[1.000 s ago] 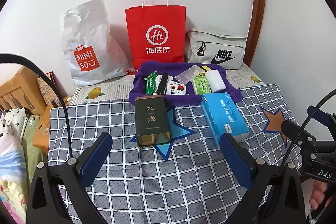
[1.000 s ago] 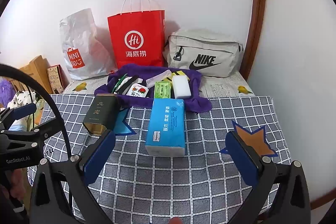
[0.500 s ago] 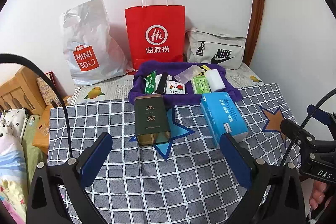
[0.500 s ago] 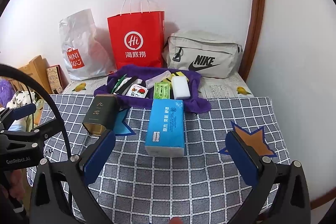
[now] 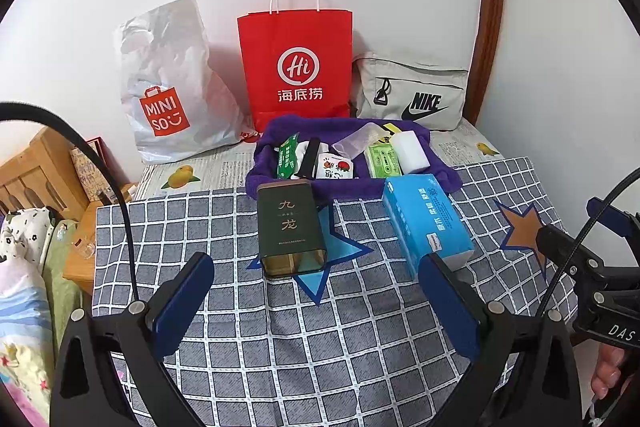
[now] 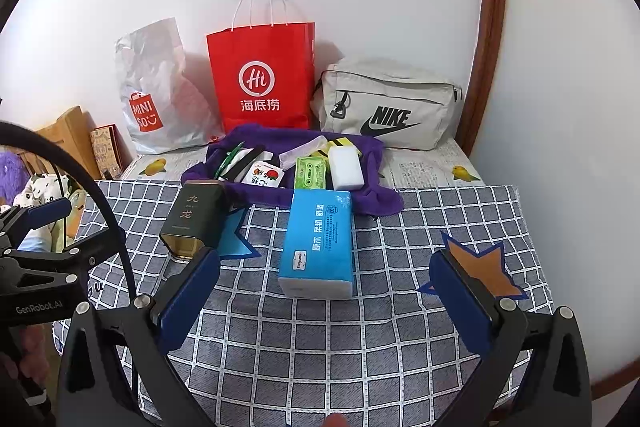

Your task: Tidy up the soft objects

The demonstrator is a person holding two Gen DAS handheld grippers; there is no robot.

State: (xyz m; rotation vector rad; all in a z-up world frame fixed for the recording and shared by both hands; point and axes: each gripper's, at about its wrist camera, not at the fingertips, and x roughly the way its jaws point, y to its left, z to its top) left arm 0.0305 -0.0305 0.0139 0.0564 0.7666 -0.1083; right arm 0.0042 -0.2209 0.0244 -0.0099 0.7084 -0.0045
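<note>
Both the left gripper [image 5: 316, 301] and the right gripper [image 6: 324, 297] hover with fingers wide, empty. The blue tissue pack [image 6: 318, 241] lies mid-table, touching the purple cloth [image 6: 376, 201] toward the far edge.

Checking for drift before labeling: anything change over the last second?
Almost nothing. Both grippers, left and right, stay open and empty above the checked cloth, with only a slight camera shift. The blue tissue pack, dark tea tin and purple tray did not move.
</note>
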